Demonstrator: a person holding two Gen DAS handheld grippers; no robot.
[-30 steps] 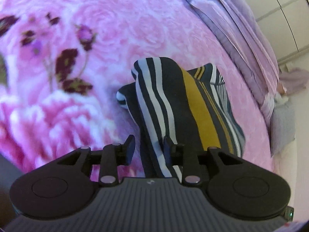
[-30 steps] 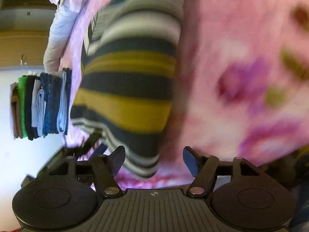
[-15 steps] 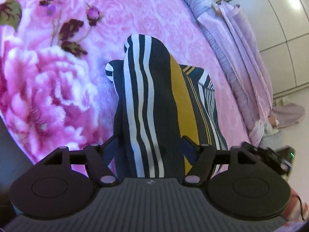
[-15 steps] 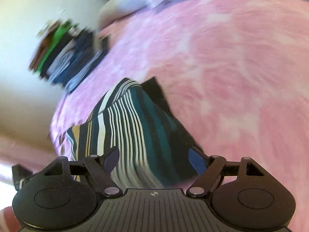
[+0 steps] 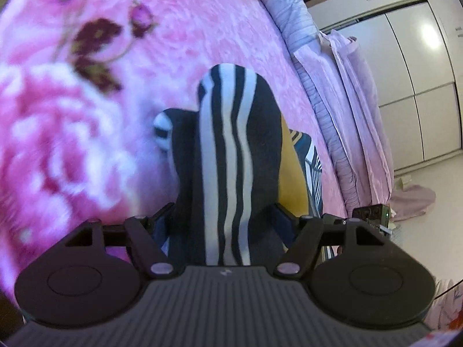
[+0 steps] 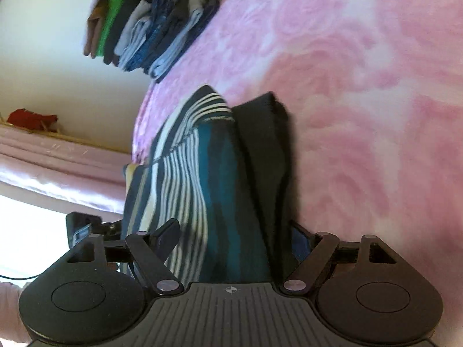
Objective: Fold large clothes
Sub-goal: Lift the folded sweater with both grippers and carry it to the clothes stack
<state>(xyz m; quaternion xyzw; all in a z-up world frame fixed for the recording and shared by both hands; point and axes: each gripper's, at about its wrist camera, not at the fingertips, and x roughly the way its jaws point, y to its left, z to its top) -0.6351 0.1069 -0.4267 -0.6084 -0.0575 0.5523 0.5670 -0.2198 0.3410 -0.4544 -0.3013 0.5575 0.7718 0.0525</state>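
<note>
On the bed, over the pink floral blanket (image 5: 95, 150), I have both grippers straddling the striped garment (image 5: 231, 156), a bundle of black, white, mustard and teal bands lying near the blanket's edge. Through the left wrist camera, the left gripper (image 5: 224, 217) has its jaws spread with a raised ridge of black-and-white cloth running up between them; the pads stand clear of the fabric on either side, so I read it as released, not pinching. Through the right wrist camera, the right gripper (image 6: 233, 234) is likewise wide apart, with the teal and thin-striped part of the same garment (image 6: 202, 179) and a dark panel between its jaws, again with no squeeze that I can see. A stack of folded clothes (image 6: 153, 26) sits farther along the bed by the wall, which suggests where finished pieces go. I judge that I am between folds: a fold has been laid and both ends let go, and the bundle looks narrow but lumpy. The next move, I think, calls for closing both jaws on the near end together and carrying it over evenly, keeping the layers from sliding apart on the soft blanket.
</note>
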